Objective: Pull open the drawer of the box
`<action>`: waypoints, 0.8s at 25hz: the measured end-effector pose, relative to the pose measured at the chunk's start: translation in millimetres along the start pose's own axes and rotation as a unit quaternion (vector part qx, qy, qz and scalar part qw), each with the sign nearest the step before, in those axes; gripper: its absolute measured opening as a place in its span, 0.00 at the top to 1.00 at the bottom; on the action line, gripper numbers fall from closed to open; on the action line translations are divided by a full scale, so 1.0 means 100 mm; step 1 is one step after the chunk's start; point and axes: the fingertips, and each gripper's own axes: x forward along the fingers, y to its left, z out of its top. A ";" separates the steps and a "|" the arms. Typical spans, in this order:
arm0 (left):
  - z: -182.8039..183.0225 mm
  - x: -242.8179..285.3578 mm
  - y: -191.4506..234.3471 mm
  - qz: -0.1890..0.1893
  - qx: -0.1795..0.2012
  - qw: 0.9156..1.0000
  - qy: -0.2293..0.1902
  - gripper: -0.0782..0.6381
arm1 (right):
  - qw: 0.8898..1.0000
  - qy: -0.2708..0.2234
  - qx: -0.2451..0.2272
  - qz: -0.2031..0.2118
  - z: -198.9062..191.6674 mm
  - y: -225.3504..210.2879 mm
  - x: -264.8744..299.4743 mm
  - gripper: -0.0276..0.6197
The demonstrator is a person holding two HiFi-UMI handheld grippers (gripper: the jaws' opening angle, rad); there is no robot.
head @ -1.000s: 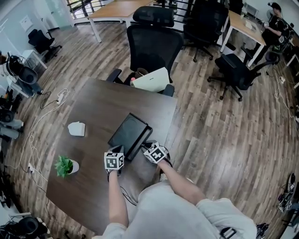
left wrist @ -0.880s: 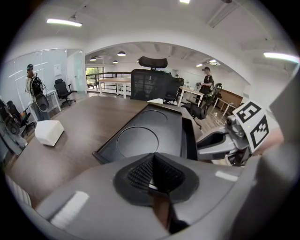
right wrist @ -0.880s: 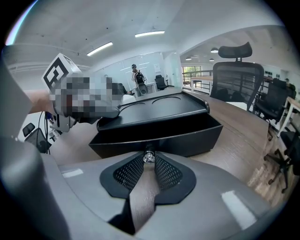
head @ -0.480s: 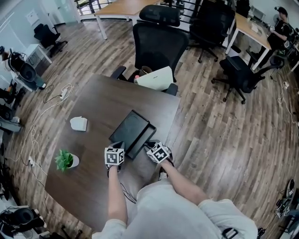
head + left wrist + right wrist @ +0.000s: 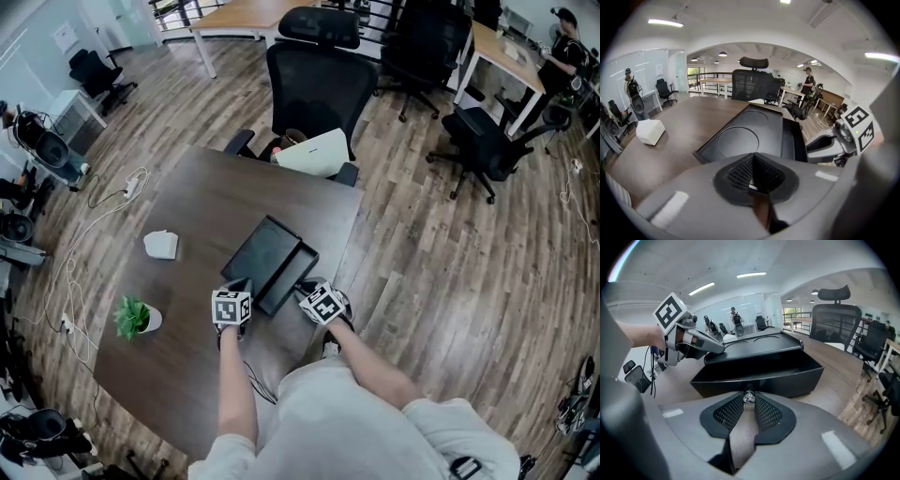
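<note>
The box is black, flat and smooth, with two round rings pressed into its top; it lies on the dark brown wooden surface, close to the person and nearer the right edge. Its drawer is pulled part way out of the side that faces the right gripper; the drawer is a long black tray with straight, thin walls, and it looks dark inside. On the drawer's front sits a tiny shiny knob (round, like a little glass bead); the right gripper is pinching it between its two black pads, which have a bumpy, net-like skin. The left gripper has its jaws squeezed together with nothing in them; seen from the right gripper view, its grey tip rests on the near corner of the box top. Each gripper carries a white cube with black square marks. Further left on the surface lies a small white block with soft corners, well apart from the box; near it stands a little green plant in a white pot. A black office chair with a mesh back stands at the far side of the surface.
</note>
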 end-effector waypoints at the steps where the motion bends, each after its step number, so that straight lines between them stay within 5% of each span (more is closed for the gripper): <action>1: -0.01 0.00 0.00 0.000 0.001 1.000 0.000 0.82 | 1.000 0.000 0.001 -0.001 -0.01 0.00 0.00 0.84; 20: -0.01 0.02 0.00 0.003 0.003 1.000 -0.004 0.82 | 1.000 0.017 -0.004 0.001 -0.16 -0.01 -0.09 0.84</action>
